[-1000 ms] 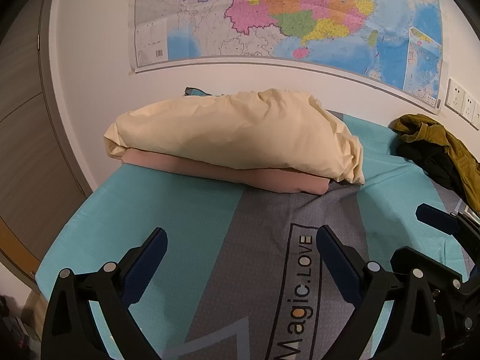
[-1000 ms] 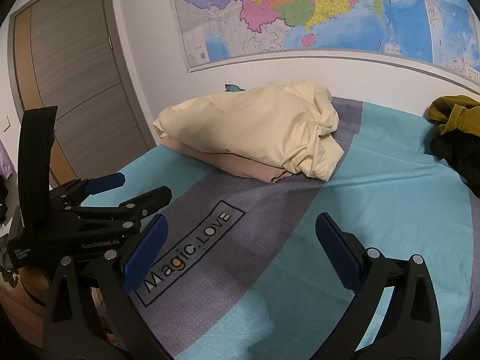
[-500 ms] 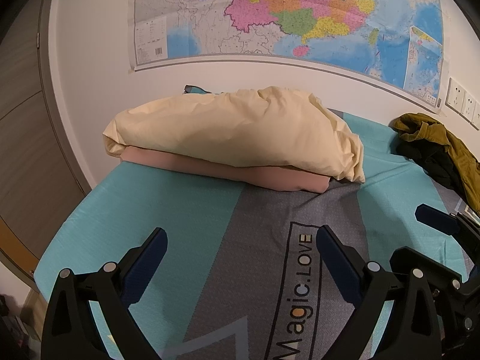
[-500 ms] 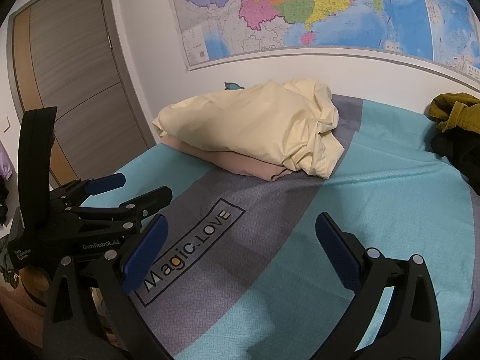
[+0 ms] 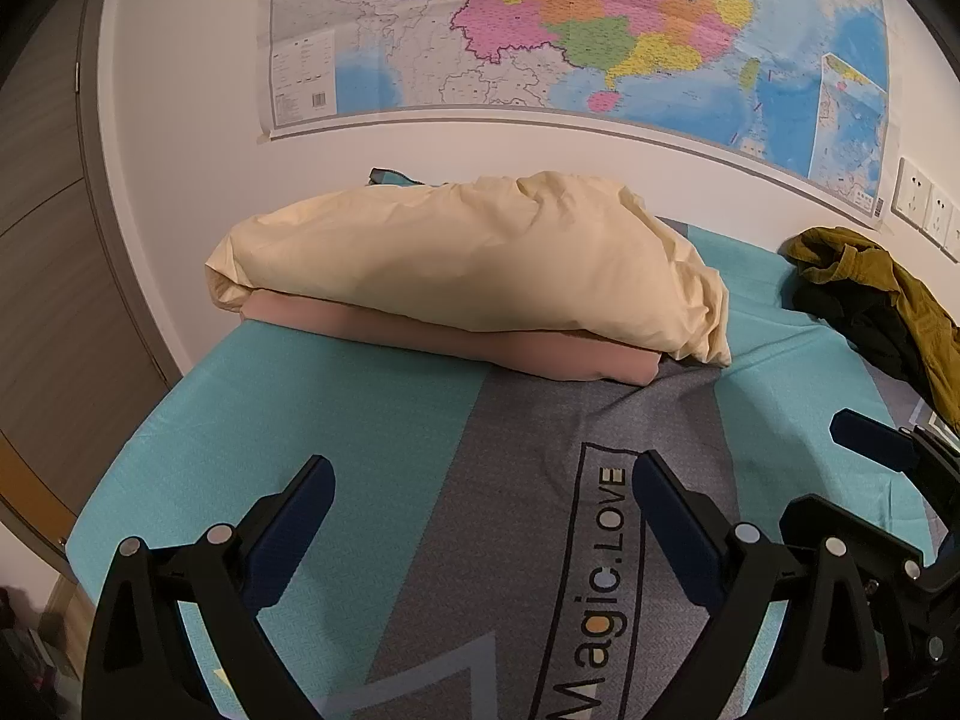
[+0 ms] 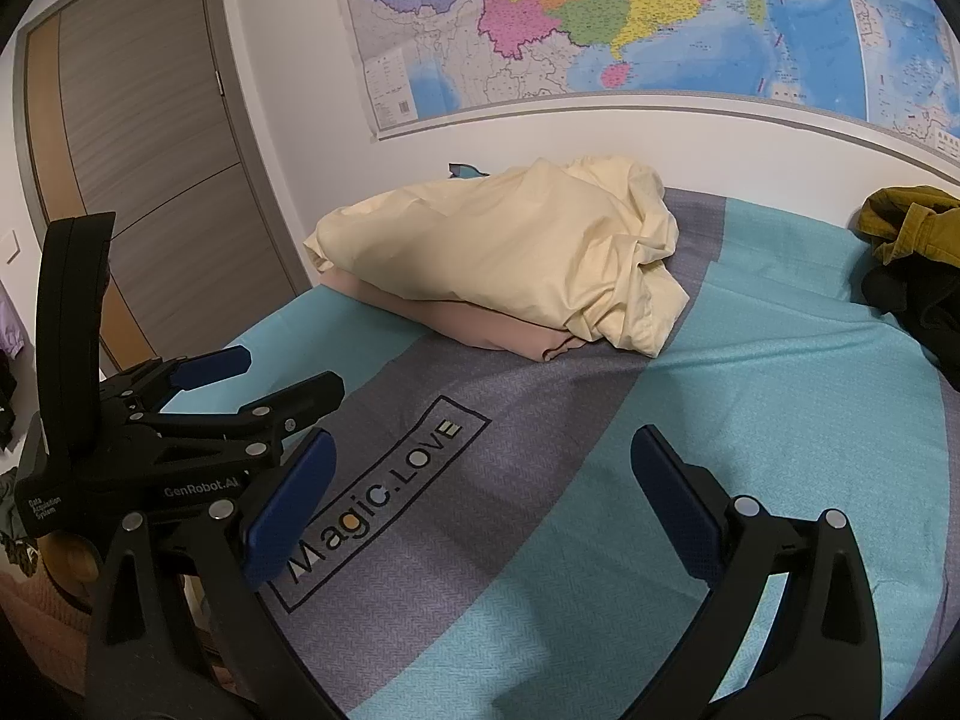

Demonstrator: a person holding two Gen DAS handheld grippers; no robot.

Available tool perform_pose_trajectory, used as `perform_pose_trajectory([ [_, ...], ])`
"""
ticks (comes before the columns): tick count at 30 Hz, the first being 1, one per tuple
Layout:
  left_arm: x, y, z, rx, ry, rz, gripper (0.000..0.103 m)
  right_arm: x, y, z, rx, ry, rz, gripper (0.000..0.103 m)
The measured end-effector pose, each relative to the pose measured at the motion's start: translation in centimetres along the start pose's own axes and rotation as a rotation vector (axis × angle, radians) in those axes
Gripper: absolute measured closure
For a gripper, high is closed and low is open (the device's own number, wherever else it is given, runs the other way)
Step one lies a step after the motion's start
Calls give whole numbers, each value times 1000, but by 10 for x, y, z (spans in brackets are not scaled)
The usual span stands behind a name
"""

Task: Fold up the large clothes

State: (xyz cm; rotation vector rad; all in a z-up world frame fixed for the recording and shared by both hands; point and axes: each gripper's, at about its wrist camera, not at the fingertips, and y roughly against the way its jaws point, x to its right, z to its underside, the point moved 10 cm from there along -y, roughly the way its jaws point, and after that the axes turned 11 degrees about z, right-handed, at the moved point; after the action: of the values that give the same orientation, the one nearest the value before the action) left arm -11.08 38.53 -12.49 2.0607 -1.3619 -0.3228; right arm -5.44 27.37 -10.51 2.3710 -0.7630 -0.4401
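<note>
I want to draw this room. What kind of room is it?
Most likely a bedroom. There is a bed with a teal and grey sheet, clothes piled on it, and a door beside a wall map.

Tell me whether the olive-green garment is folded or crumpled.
Crumpled: the olive-green garment lies in a bunched, uneven heap with dark clothing on the teal bedsheet.
</note>
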Motion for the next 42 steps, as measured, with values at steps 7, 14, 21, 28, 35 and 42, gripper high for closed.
perform_pose_trajectory([
  [7, 0, 0, 1, -1, 3, 3, 7, 0, 0, 0, 1, 0, -2, 6],
  [14, 0, 0, 1, -1, 3, 3, 7, -1, 0, -1, 3, 0, -3, 6],
  [21, 0, 0, 1, -2, 3, 2, 7, -1, 0, -1, 2, 1, -8, 6],
  [28, 0, 0, 1, -1, 5, 1, 7, -1, -1, -1, 1, 4, -6, 6],
  [35, 0, 0, 1, 0, 6, 2, 7, -2, -1, -1, 2, 4, -8, 6],
  [42, 1, 0, 1, -5, 4, 7, 7, -1, 0, -1, 5, 5, -9, 6],
])
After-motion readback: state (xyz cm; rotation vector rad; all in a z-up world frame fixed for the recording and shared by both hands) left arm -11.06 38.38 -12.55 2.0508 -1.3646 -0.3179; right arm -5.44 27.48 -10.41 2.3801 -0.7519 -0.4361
